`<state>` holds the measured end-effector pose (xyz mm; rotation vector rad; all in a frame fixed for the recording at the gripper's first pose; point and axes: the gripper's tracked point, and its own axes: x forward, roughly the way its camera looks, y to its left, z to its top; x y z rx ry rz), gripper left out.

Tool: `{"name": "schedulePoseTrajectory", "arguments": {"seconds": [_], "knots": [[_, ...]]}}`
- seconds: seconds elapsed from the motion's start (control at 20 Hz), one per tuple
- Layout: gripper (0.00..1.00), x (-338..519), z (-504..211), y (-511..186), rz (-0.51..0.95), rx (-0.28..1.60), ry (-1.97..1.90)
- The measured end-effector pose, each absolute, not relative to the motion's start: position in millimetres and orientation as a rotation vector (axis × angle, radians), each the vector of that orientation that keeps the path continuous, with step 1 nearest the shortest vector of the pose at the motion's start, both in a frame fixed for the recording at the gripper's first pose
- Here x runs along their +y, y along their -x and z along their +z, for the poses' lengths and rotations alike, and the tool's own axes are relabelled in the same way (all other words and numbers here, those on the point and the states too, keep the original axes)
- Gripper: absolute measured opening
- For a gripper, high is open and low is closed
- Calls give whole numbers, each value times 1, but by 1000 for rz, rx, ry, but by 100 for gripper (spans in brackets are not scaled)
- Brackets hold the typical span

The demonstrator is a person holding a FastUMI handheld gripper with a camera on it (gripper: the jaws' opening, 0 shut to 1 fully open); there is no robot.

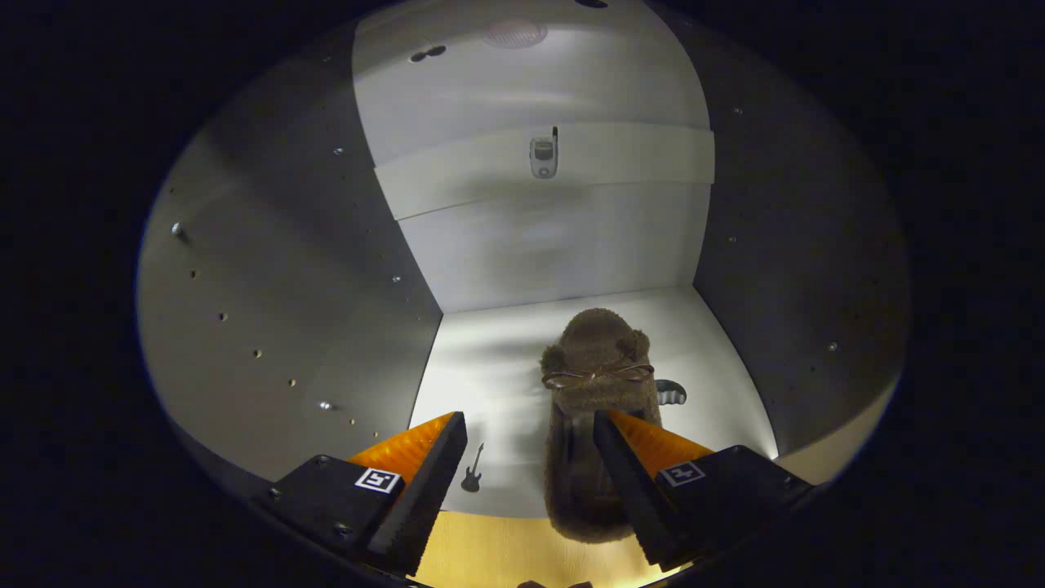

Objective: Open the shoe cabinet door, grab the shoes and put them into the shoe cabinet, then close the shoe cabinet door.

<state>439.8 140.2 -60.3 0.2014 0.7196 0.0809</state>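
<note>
One furry slipper going into the open cabinet

The gripper stands spread, holding nothing; one brown slipper lies on the cabinet floor, heel overhanging the front edge beside the right finger, probably just set down. Two stickers on that floor, a guitar and another half-hidden.

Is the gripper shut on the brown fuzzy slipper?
No: the gripper is open, and the slipper lies on the cabinet floor against one finger only.

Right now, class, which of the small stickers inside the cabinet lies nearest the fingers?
The guitar sticker on the cabinet floor, just beside one finger of the open hand-held gripper. The phone sticker sits far off on the back wall; a third peeks from behind the slipper.
</note>
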Motion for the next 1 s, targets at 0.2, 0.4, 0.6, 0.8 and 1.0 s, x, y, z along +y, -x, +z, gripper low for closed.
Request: {"name": "schedulePoseTrajectory", "arguments": {"seconds": [0.2, 0.4, 0.6, 0.8, 1.0], "knots": [[99, 137, -25, -409, 96, 634, -230], [98, 136, 13, -367, 116, 518, -202], [98, 137, 48, -321, 128, 372, -185], [98, 127, 76, -267, 115, 244, -168], [98, 114, 102, -209, 84, 127, -159]]}}
